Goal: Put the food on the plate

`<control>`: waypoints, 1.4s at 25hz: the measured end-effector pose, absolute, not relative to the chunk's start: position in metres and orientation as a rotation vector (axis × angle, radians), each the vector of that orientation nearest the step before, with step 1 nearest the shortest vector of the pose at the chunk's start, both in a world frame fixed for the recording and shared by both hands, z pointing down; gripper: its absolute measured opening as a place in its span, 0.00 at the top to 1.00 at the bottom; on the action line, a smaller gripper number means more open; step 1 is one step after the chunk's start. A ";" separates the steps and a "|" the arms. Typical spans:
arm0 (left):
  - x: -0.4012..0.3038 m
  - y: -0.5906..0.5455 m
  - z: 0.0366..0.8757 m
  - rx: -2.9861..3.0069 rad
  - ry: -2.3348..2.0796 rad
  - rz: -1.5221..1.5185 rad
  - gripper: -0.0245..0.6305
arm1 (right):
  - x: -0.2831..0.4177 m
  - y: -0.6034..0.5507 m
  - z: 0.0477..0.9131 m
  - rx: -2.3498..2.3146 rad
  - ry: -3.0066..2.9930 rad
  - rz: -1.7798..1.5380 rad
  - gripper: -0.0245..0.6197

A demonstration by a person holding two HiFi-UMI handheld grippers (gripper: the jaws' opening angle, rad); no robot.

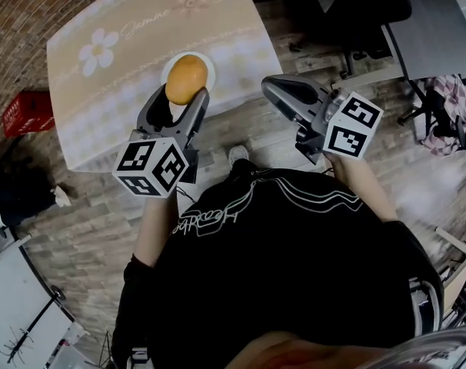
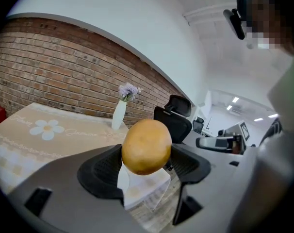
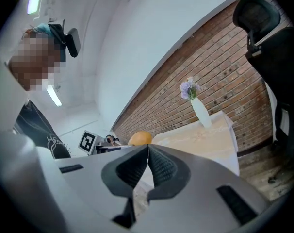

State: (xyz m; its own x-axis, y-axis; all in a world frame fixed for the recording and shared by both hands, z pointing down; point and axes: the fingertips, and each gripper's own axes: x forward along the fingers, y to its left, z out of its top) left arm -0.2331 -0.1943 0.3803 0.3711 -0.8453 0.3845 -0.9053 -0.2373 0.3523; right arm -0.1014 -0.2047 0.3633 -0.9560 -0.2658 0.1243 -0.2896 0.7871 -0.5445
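Left tongs [image 2: 146, 161] are clamped on the food [image 2: 146, 146], a round golden-brown piece pinched across its middle between the two dark pads, with its top and front bulging clear of them. It is close to ball-shaped, so I see no long axis that matters for the release. What the next move turns on is the vertical line. From the head view the food hangs straight over the white plate [image 1: 209, 66], whose rim peeps out just beyond and to the right of the tongs' tips, near the front edge of the desk [image 1: 118, 68]. So the plate lies below the left tongs, not ahead or to either side, and I judge that a plain lowering and then opening would set the food on it. How high the food sits above the plate I cannot tell, though the left gripper view shows something white directly beneath it in the gap between the jaws. Right tongs [image 3: 147, 154] are closed on nothing, pads pressed flat together, held off to the right of the left pair and over the floor [image 1: 241, 129] short of the desk. The left hand is plainly the one placed to finish this.
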 end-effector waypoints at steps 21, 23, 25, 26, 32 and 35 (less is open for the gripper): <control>-0.268 -0.242 0.482 2.069 -1.428 0.376 0.48 | -0.115 -0.235 0.419 0.626 -2.817 1.013 0.97; -0.271 -0.242 0.492 2.058 -1.434 0.395 0.48 | -0.116 -0.236 0.425 0.628 -2.807 1.024 0.97; -0.273 -0.242 0.501 2.049 -1.433 0.410 0.48 | -0.117 -0.236 0.429 0.629 -2.800 1.034 0.97; -0.274 -0.242 0.505 2.046 -1.432 0.418 0.48 | -0.117 -0.236 0.431 0.628 -2.797 1.036 0.97; -0.275 -0.243 0.524 2.037 -1.420 0.475 0.48 | -0.113 -0.235 0.441 0.633 -2.774 1.043 0.97; -0.276 -0.244 0.535 2.039 -1.411 0.513 0.48 | -0.112 -0.234 0.445 0.638 -2.769 1.070 0.97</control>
State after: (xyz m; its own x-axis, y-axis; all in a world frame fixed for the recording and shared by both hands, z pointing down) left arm -0.2760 -0.2440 0.5351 0.3604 -0.7007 0.6157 -0.9325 -0.2550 0.2556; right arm -0.1123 -0.2344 0.4453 -0.9063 -0.3453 0.2439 -0.4195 0.6641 -0.6189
